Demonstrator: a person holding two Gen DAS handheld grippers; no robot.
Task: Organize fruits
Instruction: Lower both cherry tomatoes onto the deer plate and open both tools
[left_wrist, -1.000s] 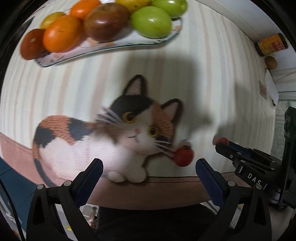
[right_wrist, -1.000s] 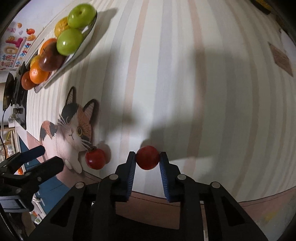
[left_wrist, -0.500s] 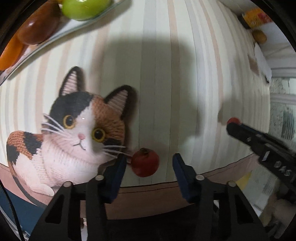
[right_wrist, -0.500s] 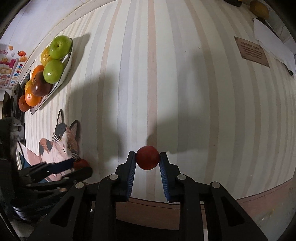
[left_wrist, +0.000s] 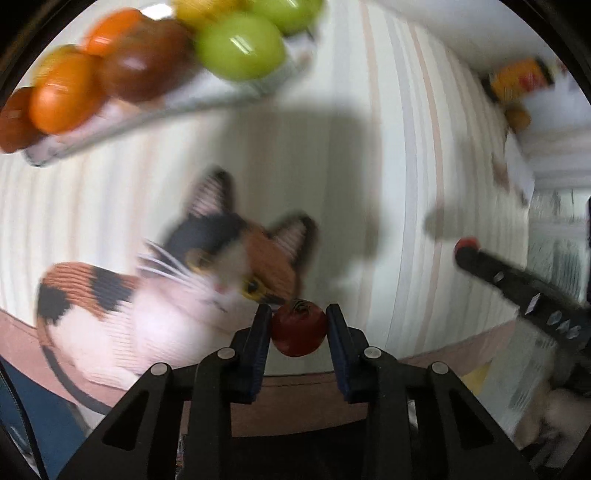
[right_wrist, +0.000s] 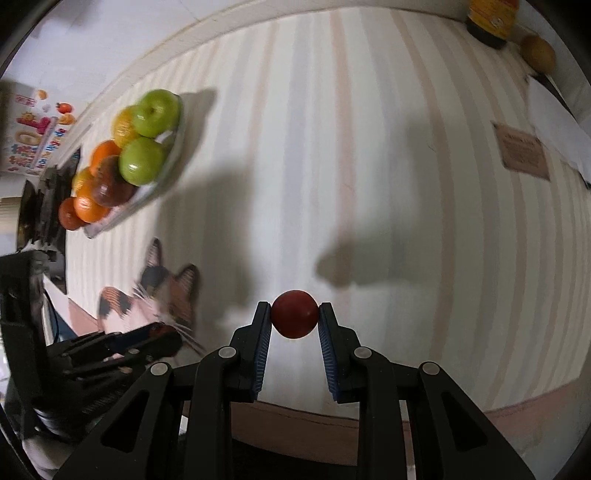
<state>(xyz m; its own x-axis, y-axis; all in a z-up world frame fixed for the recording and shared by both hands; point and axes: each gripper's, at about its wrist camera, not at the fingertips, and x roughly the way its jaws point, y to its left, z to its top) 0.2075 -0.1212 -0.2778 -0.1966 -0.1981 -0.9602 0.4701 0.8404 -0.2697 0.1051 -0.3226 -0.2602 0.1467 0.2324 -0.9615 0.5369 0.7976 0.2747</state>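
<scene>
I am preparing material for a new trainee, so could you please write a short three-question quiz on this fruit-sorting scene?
1. True or false: the left gripper is empty.
2. Which fruit lies nearest the far end of the plate? A) orange B) green apple C) dark red fruit
3. Fill in: the right gripper is shut on a small ____ fruit.

Key
1. False: it is shut on a small red fruit with a stem cap.
2. B: the green apple.
3. Red: the smooth red fruit is clamped between both pads, above the striped tablecloth.
</scene>
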